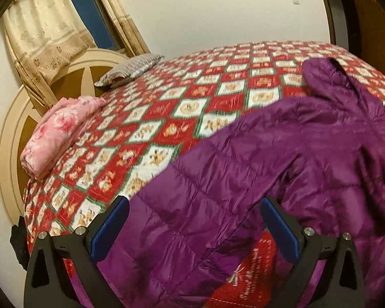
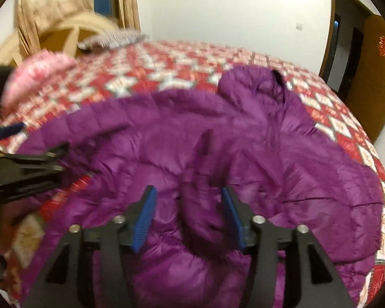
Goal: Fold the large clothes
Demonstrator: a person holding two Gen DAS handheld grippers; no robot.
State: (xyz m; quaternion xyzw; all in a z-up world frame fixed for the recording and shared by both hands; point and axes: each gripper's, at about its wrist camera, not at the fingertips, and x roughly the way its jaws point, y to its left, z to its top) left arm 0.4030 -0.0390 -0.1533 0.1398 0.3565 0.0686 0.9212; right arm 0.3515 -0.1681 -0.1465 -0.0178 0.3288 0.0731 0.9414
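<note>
The purple jacket [image 2: 243, 159] sprawls across the bed [image 1: 166, 118], hood toward its far edge. Both the left gripper [image 1: 195, 220] and right gripper [image 2: 188, 215] stand apart over it (pads clear of fabric).

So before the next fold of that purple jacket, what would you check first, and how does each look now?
1. Left tool open: ok, jaws wide, a sleeve between them.
2. Right tool free of cloth: cannot tell; jaws apart, a fold sits between them.
3. Jacket flat: not ok, it is rumpled.
4. Hood laid out: ok, it lies at the far end.
5. Bed beyond the jacket: ok; the pink bundle lies apart.
</note>
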